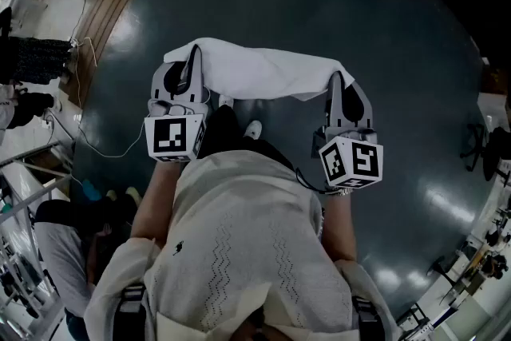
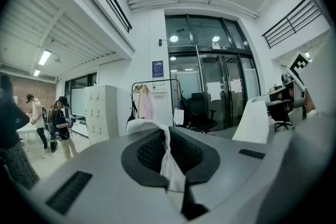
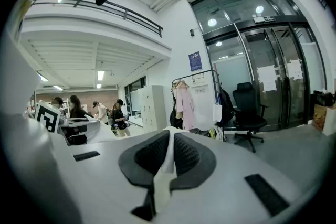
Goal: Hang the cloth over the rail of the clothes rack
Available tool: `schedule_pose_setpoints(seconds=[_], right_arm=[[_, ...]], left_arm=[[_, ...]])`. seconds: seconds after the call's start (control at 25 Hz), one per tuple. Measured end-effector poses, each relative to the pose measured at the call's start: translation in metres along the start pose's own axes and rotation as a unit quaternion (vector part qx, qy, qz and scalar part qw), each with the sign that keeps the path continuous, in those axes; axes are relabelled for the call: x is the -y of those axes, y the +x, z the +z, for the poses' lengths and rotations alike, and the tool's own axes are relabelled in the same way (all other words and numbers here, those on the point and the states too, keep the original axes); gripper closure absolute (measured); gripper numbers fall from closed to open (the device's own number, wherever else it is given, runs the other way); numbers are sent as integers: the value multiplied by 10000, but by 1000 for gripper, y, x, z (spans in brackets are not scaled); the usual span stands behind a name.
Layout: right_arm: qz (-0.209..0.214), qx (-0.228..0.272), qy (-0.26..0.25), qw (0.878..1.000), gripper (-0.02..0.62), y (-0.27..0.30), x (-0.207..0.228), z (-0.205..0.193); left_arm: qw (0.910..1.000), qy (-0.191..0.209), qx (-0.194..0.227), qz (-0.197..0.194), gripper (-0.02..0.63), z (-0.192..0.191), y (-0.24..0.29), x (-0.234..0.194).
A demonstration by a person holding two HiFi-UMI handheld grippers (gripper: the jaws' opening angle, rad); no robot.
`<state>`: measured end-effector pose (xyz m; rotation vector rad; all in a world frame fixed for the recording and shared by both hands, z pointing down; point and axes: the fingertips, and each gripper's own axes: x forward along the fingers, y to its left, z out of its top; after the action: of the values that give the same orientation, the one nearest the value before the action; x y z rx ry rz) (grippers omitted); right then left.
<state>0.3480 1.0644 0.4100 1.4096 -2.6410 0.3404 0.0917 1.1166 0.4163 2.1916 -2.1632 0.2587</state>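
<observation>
Two grippers, one cloth. The left gripper [image 1: 192, 66] has its jaws pressed together on the left end of the white cloth [image 1: 259, 69]. The right gripper [image 1: 338, 85] pinches the right end the same way. In each gripper view a thin fold of white fabric runs up between the dark ribbed pads, which are closed tight on it.

In the head view the cloth spans the gap between the two grippers, held out in front of the person above the dark floor [image 1: 375, 20]. Both grippers point close to level, tipped slightly down.

The clothes rack [image 2: 155, 93] stands on the far side of the room, next to the glass doors [image 2: 220, 92] — well apart from the cloth, with nothing touching. A pink garment [image 2: 146, 105] hangs from the left part of the rack's top rail.

A black office chair [image 2: 199, 112] stands just right of the rack, and white lockers [image 2: 102, 112] stand to its left. Further left, a few people [image 2: 60, 126] stand in the open room.
</observation>
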Motion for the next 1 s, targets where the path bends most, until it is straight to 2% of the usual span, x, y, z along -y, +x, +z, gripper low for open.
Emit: schedule_pose_setpoints(seconds=[0.2, 0.44, 0.72, 1.0], right_arm=[[-60, -16, -40, 10000, 574, 46, 7, 8], [-172, -288, -81, 9994, 574, 144, 35, 16], [-242, -149, -33, 9996, 574, 268, 29, 65], [-378, -225, -34, 9990, 574, 353, 36, 78]], left_arm=[[10000, -65, -2, -72, 586, -3, 48, -19], [9995, -242, -137, -180, 586, -10, 154, -52], [9989, -231, 126, -392, 586, 26, 264, -120], [9983, -270, 131, -501, 586, 32, 350, -171]])
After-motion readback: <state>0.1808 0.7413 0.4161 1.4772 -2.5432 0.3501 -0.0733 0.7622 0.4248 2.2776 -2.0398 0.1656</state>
